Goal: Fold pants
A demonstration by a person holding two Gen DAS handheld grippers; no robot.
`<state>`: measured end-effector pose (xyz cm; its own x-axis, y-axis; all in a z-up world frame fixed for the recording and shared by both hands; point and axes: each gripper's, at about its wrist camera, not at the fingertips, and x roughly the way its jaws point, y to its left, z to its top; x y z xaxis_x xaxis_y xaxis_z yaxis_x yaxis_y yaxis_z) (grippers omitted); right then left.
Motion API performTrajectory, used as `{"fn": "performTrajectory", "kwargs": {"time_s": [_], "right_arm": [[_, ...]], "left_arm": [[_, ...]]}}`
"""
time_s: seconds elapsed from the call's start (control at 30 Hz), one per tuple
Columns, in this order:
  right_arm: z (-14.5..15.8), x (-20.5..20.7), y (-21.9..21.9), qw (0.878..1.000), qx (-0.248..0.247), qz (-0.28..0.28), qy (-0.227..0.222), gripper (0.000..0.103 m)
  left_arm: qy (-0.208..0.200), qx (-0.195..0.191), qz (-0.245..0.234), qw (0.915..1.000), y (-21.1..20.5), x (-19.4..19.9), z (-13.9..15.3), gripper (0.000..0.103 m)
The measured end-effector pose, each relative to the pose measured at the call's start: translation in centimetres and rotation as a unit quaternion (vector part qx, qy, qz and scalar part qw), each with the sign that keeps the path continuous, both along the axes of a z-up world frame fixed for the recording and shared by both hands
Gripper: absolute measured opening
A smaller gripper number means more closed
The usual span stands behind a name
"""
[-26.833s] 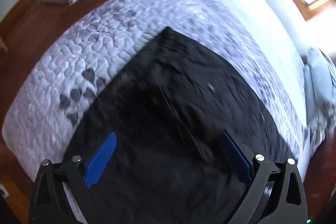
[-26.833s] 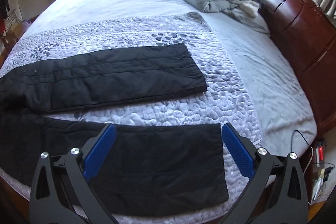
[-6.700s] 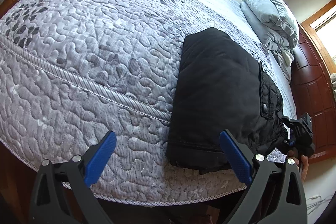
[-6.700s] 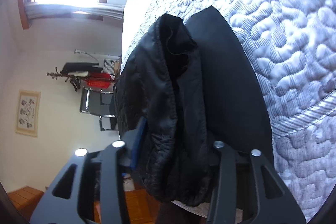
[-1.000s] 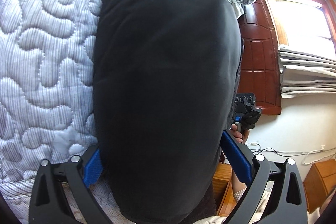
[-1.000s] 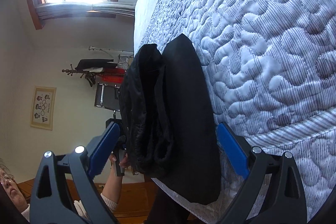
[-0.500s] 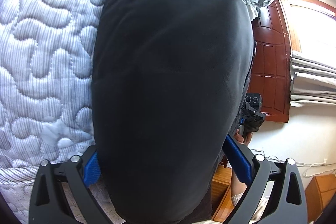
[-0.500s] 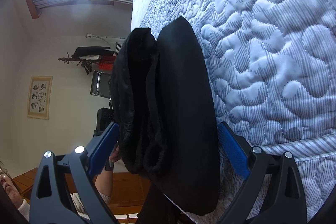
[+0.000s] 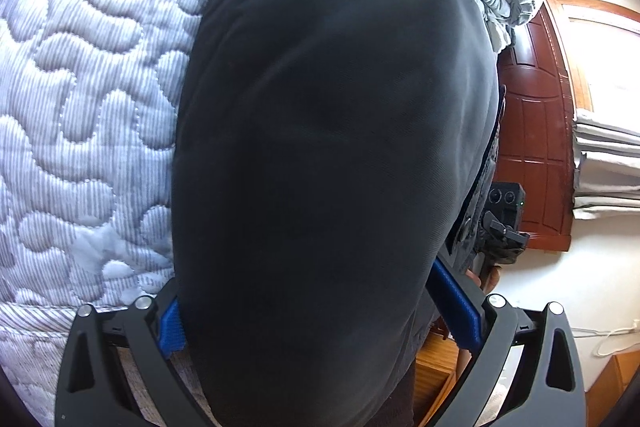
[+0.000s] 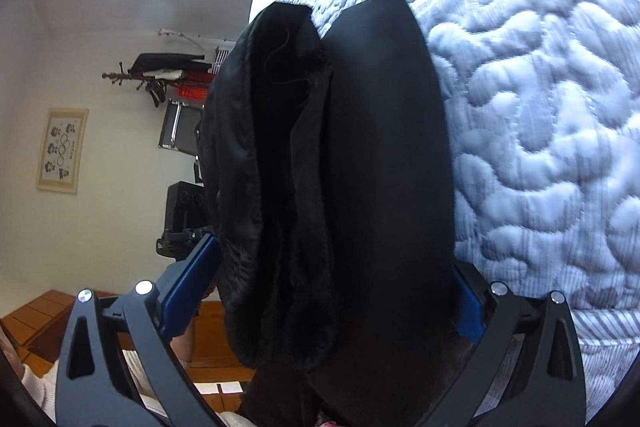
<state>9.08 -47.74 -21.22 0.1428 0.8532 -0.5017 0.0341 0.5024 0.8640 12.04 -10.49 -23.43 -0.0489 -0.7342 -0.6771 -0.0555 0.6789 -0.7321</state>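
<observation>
Pants (image 9: 320,147), folded into a thick black bundle, lie at the edge of the quilted bed (image 9: 80,107), between both tongs. Our left gripper (image 9: 320,319) straddles them spread wide; the right gripper (image 10: 332,291) is opening around them. We should square all 4 edges gently, without dragging layers.

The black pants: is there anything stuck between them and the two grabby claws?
No, nothing visible is. The folded black pants already sit between the blue fingers of the left gripper, and of the right gripper, whose jaws are opening. Only the quilted bedspread lies beside them.
</observation>
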Motion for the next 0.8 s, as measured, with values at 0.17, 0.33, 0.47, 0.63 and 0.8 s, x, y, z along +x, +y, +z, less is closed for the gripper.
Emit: {"fn": "performTrajectory", "kwargs": {"time_s": [0.17,0.33,0.47,0.63,0.8], "right_arm": [[-0.1,0.7,1.4,1.0,-0.022,0.012,0.002,0.101],[0.2,0.4,1.7,0.999,-0.031,0.013,-0.007,0.099],[0.6,-0.2,2.3,0.999,-0.041,0.012,-0.011,0.096],[0.9,-0.7,1.8,0.998,-0.054,0.007,-0.017,0.077],[1.9,-1.4,1.9,0.997,-0.063,0.005,-0.034,0.058]], "left_arm": [[0.001,0.012,0.007,0.9999,-1.6,-0.4,0.1,0.1],[0.007,0.009,0.011,0.9999,-2.4,-0.7,-0.4,0.1],[0.005,0.012,0.013,0.9998,-2.6,-0.8,-0.2,0.1],[0.003,0.021,0.013,0.9997,-2.6,-1.6,0.2,0.099],[-0.004,0.034,0.015,0.9993,-2.4,-1.0,1.4,0.083]]}}
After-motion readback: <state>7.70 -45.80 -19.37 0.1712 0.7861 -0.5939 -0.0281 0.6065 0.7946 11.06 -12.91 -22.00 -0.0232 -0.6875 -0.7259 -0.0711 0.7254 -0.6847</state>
